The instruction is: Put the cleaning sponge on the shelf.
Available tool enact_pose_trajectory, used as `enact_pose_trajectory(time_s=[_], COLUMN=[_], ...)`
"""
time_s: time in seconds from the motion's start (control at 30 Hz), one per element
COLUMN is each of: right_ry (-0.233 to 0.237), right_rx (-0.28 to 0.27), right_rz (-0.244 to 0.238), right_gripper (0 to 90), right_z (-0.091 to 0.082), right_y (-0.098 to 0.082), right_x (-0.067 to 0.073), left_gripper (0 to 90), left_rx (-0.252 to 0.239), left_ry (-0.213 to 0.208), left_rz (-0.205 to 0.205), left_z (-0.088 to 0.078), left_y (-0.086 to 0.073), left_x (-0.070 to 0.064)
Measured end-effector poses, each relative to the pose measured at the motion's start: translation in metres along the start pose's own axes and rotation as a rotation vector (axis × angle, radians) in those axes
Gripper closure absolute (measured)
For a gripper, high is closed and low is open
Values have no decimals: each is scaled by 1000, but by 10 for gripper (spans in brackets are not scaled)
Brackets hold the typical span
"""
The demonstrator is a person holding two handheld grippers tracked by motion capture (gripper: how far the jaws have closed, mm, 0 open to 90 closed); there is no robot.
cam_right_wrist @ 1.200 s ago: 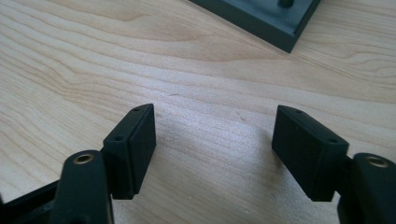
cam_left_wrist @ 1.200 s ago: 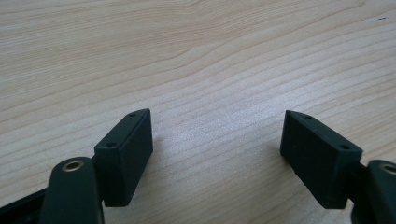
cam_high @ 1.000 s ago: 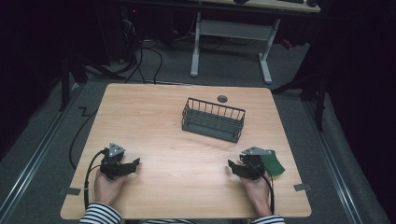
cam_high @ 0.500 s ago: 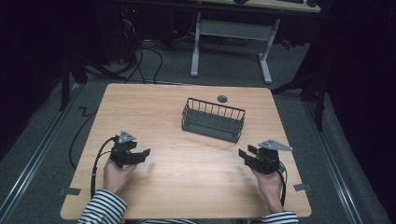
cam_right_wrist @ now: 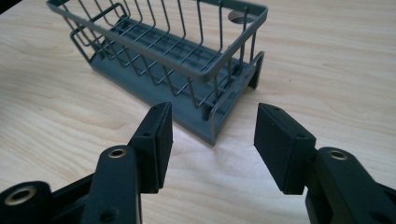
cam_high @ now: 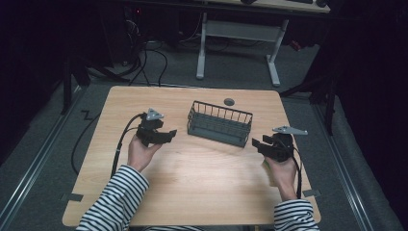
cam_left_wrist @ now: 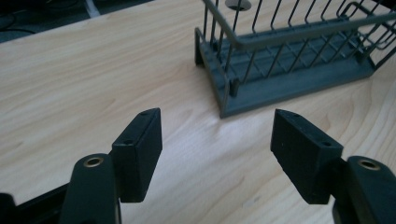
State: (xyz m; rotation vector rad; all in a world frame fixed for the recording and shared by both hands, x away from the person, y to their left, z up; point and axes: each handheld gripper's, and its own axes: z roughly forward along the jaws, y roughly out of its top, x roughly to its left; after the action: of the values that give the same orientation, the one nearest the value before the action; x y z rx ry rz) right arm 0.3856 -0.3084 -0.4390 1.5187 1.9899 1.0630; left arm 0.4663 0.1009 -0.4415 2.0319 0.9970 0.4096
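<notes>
At the near edge of the high view, two forearms in black-and-white striped sleeves [cam_high: 113, 199] come in over a light wooden table [cam_high: 202, 187]. The near half of the tabletop is bare pale wood with fine grain, lit brighter at its centre.

The left hand [cam_high: 139, 151] holds the left gripper [cam_high: 161, 135] above the table's left-middle part, its jaws spread and nothing between them, pointing right toward the basket. A black cable [cam_high: 120, 144] curls from it toward the table's left edge. The right hand [cam_high: 279, 171] holds the right gripper [cam_high: 262, 144] at the right side, jaws likewise parted and empty, aimed left; a grey three-cornered plate [cam_high: 289, 130] sits on top of it.

Between and a little beyond the two grippers stands a dark grey wire basket [cam_high: 219, 124], upright, on the table's centre, set slightly askew, with nothing visible inside it. In the left gripper view its near left corner [cam_left_wrist: 229, 100] lies just ahead of the open jaws; in the right gripper view its right end [cam_right_wrist: 219, 116] sits just beyond them. Neither gripper touches it.

Behind the basket, near the far edge, is a small round grommet hole [cam_high: 229, 101].

Beyond the table lies grey carpet [cam_high: 231, 72], with tangled black cables at far left and the white legs of a second desk [cam_high: 238, 43]. The room around is dark.
</notes>
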Motion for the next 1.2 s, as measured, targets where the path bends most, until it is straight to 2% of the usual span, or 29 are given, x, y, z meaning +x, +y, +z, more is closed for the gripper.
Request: enact_pose_trajectory(time_s=[0.13,0.17,0.33,0.5,0.53,0.6,0.73,0.8,0.93,1.07,1.2], right_ry=[-5,23,35,31,21,19,32,31,21,2,8], right_rx=[-2,-5,-9,9,27,36,44,74,97,135,152], right_rz=[11,18,31,59,60,70,89,93,92,96,93], right_gripper=[498,528,562,587,595,598,611,613,623,643,683], right_z=[5,7,13,21,25,28,37,42,50,58,61], right_y=[14,20,33,43,46,48,52,54,60,62,62], right_x=[-5,-8,-10,-14,-16,-17,-21,-22,-22,-23,-23], left_gripper=[354,363,381,407,438,452,478,500,535,578,621], left_rx=[-8,0,19,19,15,3,35,37,51,73,95], left_ry=[-18,-19,-11,-17,-11,-13,9,7,13,13,4], left_rz=[-13,-17,-24,-26,-24,-35,-22,-26,-11,-17,-6], left_z=[11,14,26,37,40,45,59,62,67,71,73], left_y=[18,23,41,57,59,63,70,72,74,75,73], left_x=[-2,-2,-6,-9,-9,-10,-12,-13,-15,-11,-10])
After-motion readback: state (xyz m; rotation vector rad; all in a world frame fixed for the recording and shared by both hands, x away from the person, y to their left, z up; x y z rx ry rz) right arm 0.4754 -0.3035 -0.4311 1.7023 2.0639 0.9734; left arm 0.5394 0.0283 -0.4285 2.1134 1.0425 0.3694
